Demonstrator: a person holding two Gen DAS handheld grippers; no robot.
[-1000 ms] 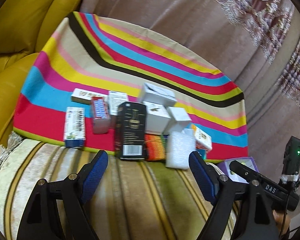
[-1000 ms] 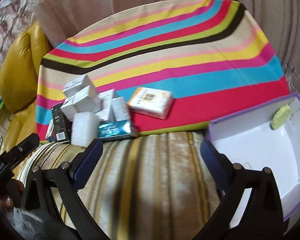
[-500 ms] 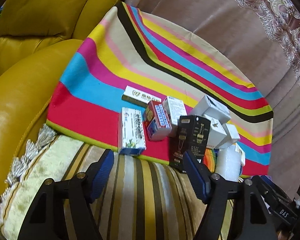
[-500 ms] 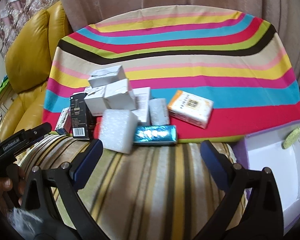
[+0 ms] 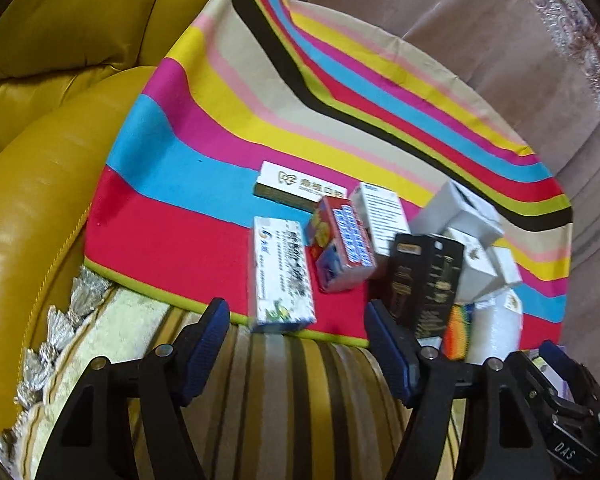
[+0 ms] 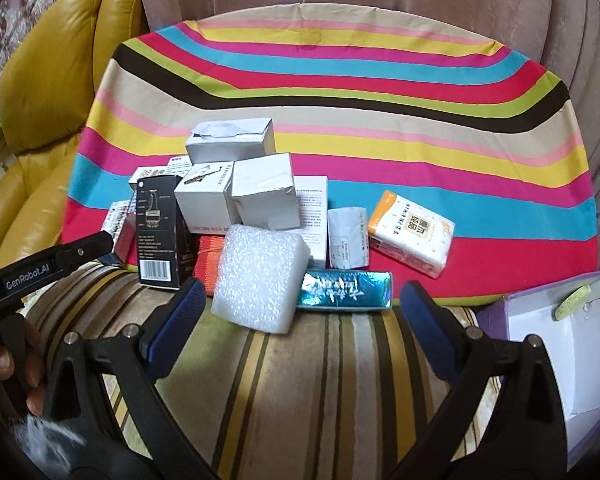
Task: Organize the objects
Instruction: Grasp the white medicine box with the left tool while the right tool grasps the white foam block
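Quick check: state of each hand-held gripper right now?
Left hand-held gripper: open, holding nothing.
Right hand-held gripper: open, holding nothing.

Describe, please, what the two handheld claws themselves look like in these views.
Both the left claw and right claw have black plastic frames with silver rivets and two dark blue ribbed fingers. Seen from the right wrist, the left unit's black body reads "GenRobot.AI" in white; the right unit's reads "DAS".

Both grippers — left gripper (image 5: 298,330) and right gripper (image 6: 300,306) — hovered level, blue-padded fingers (image 6: 176,320) spread wide, gripping nothing.
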